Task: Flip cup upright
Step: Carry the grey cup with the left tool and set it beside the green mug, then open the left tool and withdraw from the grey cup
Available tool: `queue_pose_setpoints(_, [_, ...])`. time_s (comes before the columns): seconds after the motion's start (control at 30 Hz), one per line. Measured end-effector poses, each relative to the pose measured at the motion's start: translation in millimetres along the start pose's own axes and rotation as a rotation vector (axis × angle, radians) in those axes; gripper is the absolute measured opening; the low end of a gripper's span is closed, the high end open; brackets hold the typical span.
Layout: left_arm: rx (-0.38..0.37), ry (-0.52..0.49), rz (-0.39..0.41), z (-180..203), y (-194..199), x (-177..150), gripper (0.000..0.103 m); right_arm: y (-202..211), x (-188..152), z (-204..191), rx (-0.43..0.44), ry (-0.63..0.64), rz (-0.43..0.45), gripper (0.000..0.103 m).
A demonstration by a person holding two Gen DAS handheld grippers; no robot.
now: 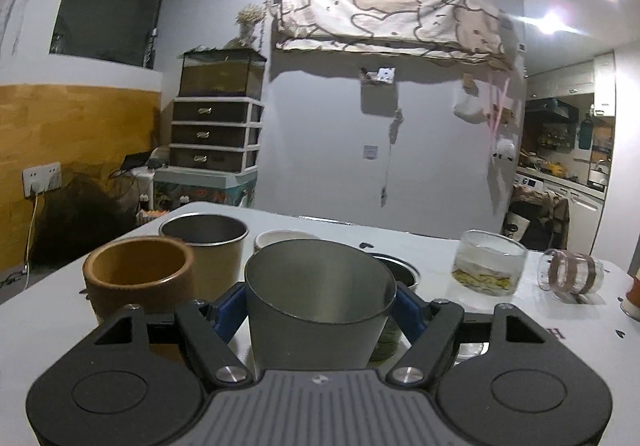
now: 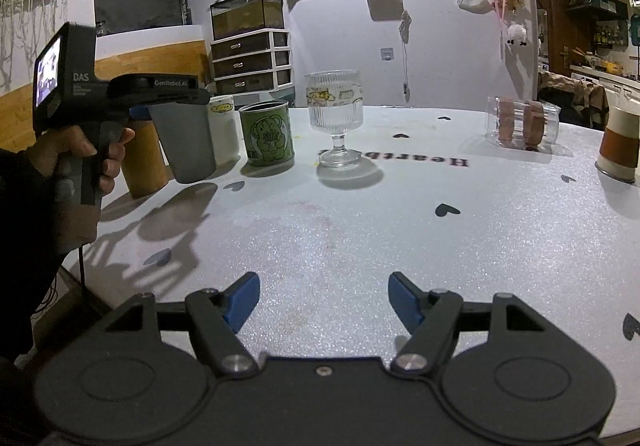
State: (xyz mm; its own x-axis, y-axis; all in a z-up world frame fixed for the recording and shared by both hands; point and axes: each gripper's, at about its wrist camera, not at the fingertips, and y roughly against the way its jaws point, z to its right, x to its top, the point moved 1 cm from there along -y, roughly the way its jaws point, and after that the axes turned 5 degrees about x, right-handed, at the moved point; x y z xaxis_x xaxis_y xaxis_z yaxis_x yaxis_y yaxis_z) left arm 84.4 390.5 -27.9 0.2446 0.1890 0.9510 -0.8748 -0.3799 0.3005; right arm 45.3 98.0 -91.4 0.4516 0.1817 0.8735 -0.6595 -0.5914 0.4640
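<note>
**Grey cup held mouth-up in the left gripper**

The left gripper (image 1: 320, 310) has its blue fingers (image 1: 228, 312) clamped on either side of a grey metal cup (image 1: 316, 306), which stands mouth-up between them. In the right wrist view the same grey cup (image 2: 186, 143) hangs from the left gripper (image 2: 160, 111), tilted slightly, its base low over the white desk (image 2: 360, 230) with its shadow just beneath; whether the base touches the desk cannot be told.

Just behind the grey cup, on its left, stands a brown wooden cup (image 1: 138, 278), with a wider metal-lined cup (image 1: 206, 242) behind that. A white cup (image 2: 224, 127) and a green elephant-print mug (image 2: 270, 133) stand just to the right of the grey cup. Further right of it is a ribbed stemmed glass (image 2: 336, 113), and well beyond that a clear banded glass (image 2: 522, 123) lies on its side.

The right gripper (image 2: 324, 302) hovers over the desk well apart from the grey cup, its blue fingers (image 2: 406, 300) spread apart and holding nothing.
</note>
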Motion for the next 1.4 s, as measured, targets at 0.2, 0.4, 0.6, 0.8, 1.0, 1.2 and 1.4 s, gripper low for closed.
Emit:
queue_pose_setpoints(0.2, [0.034,0.011,-0.032,-7,-8,-1,0.076,-1,-2,0,0.0,0.004,-0.001,0.072])
queue_pose_setpoints(0.4, [0.053,0.018,-0.043,-9,-12,-2,0.076,-1,-2,0,0.003,0.004,-0.002,0.072])
queue_pose_setpoints(0.6, [0.056,0.026,-0.043,-10,-12,-2,0.08,-1,-3,0,0.003,0.003,-0.003,0.072])
queue_pose_setpoints(0.8, [0.045,0.049,-0.067,-13,-3,-3,0.093,0,0,-1,-0.002,0.008,0.011,0.072])
queue_pose_setpoints(1.0, [0.014,0.035,-0.082,-13,31,-7,0.098,6,11,-5,-0.019,0.048,0.061,0.072])
queue_pose_setpoints(1.2, [-0.014,-0.034,-0.023,-2,75,-4,0.103,10,28,-5,-0.027,0.053,0.113,0.076])
queue_pose_setpoints(1.4, [-0.03,-0.065,0.011,7,105,-6,0.103,14,45,-3,-0.052,0.055,0.158,0.081])
